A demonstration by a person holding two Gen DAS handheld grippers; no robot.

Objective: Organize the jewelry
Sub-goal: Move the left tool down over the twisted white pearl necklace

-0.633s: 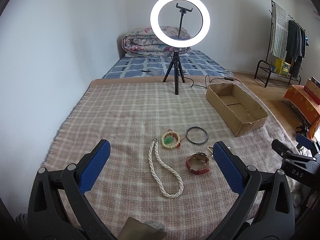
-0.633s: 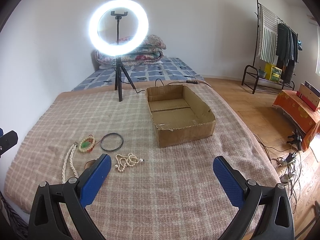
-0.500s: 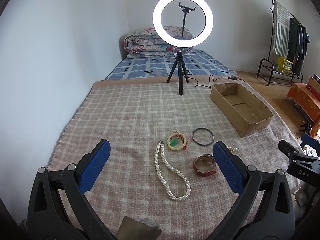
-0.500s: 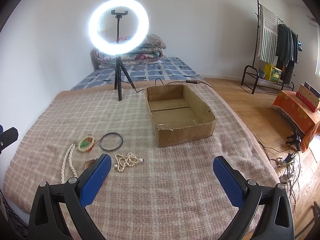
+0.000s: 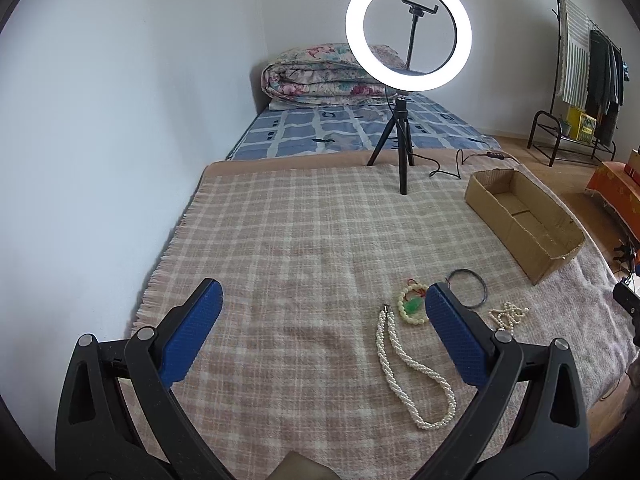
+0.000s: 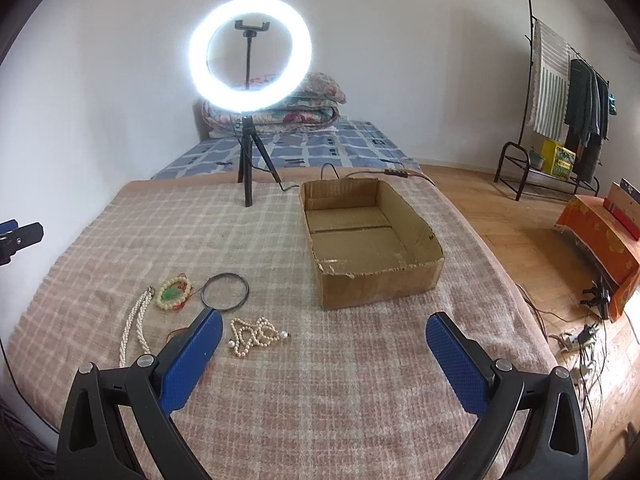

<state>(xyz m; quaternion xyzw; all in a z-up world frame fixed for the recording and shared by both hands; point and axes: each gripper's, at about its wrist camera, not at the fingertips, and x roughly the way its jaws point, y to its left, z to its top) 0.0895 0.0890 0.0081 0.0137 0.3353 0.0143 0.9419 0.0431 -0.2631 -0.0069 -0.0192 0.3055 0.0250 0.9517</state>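
Lying on the blanket (image 6: 360,380): two pearl necklaces (image 5: 404,364), one bangle (image 6: 225,292).

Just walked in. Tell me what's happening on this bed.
A person holds a gripper in each hand over a plaid blanket. The left gripper and the right gripper are both open and hold nothing. The jewelry lies loose on the blanket: a long pearl necklace, a beaded bracelet with a green charm, a dark bangle and a small bunched pearl strand. The cardboard box beside them has nothing in it, so sorting has not started.
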